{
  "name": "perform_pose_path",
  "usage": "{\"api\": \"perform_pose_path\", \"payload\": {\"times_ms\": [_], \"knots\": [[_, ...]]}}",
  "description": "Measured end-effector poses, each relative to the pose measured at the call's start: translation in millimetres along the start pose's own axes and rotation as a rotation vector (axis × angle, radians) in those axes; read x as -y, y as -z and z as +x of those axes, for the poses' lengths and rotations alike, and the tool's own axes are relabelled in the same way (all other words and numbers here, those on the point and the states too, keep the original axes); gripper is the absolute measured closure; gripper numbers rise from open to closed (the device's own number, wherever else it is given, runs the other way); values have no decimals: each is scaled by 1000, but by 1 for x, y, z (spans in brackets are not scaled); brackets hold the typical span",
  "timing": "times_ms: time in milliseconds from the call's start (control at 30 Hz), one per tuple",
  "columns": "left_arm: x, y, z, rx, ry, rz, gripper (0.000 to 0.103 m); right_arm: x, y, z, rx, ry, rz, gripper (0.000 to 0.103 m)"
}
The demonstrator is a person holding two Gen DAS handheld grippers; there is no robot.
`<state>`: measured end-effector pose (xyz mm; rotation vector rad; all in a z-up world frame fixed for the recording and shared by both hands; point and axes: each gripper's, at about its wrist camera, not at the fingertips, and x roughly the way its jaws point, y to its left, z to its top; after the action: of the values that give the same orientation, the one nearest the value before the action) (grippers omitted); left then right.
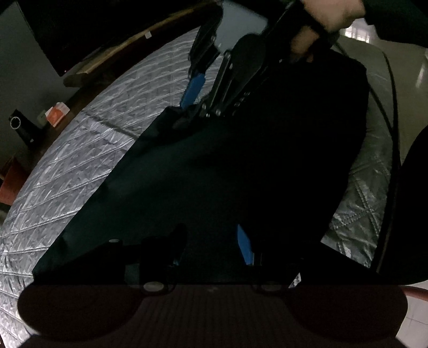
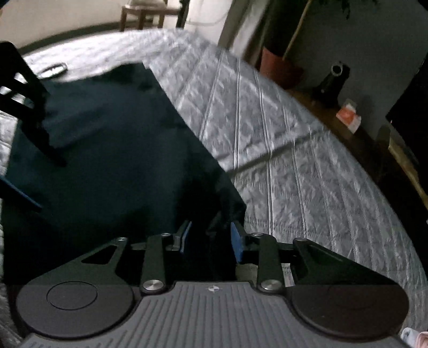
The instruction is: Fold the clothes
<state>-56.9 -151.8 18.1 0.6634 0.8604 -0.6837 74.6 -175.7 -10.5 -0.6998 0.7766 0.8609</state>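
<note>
A dark garment (image 1: pixel 240 174) lies spread on a grey quilted bed (image 1: pixel 80 166). In the left wrist view my left gripper (image 1: pixel 211 249) sits low over the garment's near part. Dark cloth fills the gap between its blue pads, and no grip shows. At the garment's far corner a person's hand (image 1: pixel 329 16) holds my right gripper (image 1: pixel 198 112), where the cloth puckers. The right wrist view shows the right gripper (image 2: pixel 211 238) with a bunched fold of the garment (image 2: pixel 120 160) squeezed between its blue pads. The left gripper (image 2: pixel 49 184) stands over the cloth at the left edge.
The bed (image 2: pixel 294 174) stretches bare to the right of the garment. A wooden sideboard beyond it carries an orange box (image 2: pixel 349 117) and a black cylinder (image 2: pixel 334 77). A terracotta pot (image 2: pixel 278 67) and a stool (image 2: pixel 141 16) stand farther off. A cable (image 1: pixel 393 107) hangs at the right.
</note>
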Motion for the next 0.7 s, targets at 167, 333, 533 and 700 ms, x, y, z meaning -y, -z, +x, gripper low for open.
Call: {"api": "perform_pose_path", "payload": {"times_ms": [167, 333, 533, 700], "knots": [[-1, -1, 0, -4, 1, 3, 64, 14, 5, 10, -16, -45, 133, 94], [2, -3, -9, 6, 6, 8, 64, 70, 29, -25, 210, -102, 581, 95], [0, -3, -7, -1, 4, 8, 64, 93, 70, -3, 185, -20, 909, 88], [-4, -4, -2, 0, 3, 6, 64, 77, 68, -29, 296, 179, 869, 77]]}}
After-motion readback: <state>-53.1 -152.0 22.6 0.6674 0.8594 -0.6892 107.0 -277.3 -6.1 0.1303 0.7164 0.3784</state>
